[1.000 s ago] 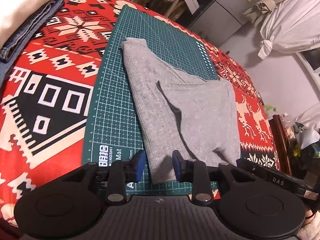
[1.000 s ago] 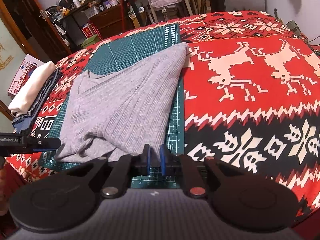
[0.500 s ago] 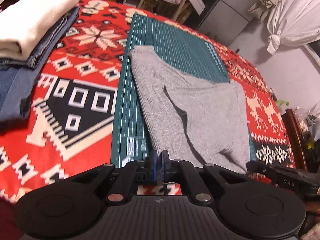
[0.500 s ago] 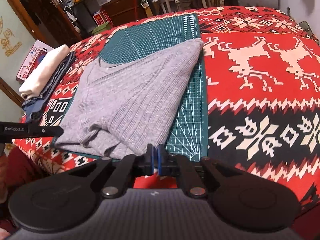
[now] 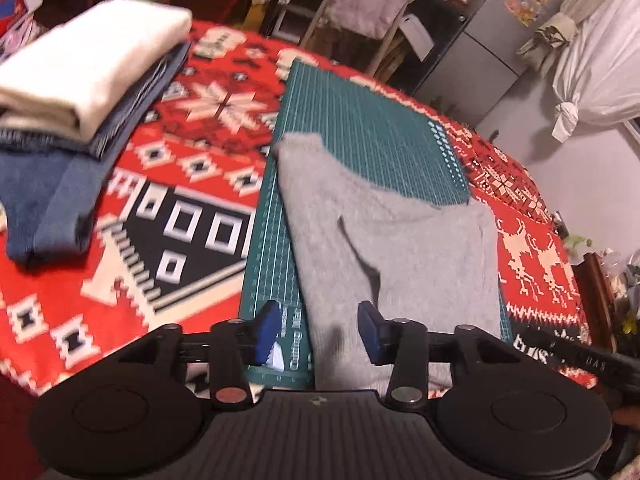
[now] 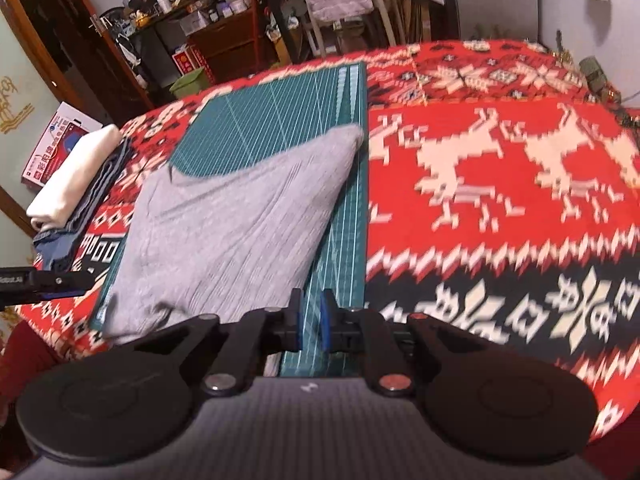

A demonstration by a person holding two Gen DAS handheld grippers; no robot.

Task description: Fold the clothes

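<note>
A grey ribbed garment (image 5: pixel 400 248) lies partly folded on the green cutting mat (image 5: pixel 360 120), with one flap laid over its middle. My left gripper (image 5: pixel 319 330) is open wide above the garment's near left hem, and nothing is held between its blue fingers (image 5: pixel 268 332). In the right wrist view the same garment (image 6: pixel 232 232) spreads to the left on the mat (image 6: pixel 280 120). My right gripper (image 6: pixel 311 320) hangs over the mat's near edge, just right of the garment. Its jaws stand a narrow gap apart with only mat showing between them.
A folded cream cloth (image 5: pixel 88 60) rests on folded denim (image 5: pixel 48 196) at the left of the red patterned blanket (image 5: pixel 180 152). The right gripper's body (image 5: pixel 580 360) shows at the lower right. Shelves and hung clothes stand behind the table.
My left gripper, shut half a second ago, has opened wide and sits nearer the garment's hem. My right gripper's jaws have parted slightly. The garment has not moved.
</note>
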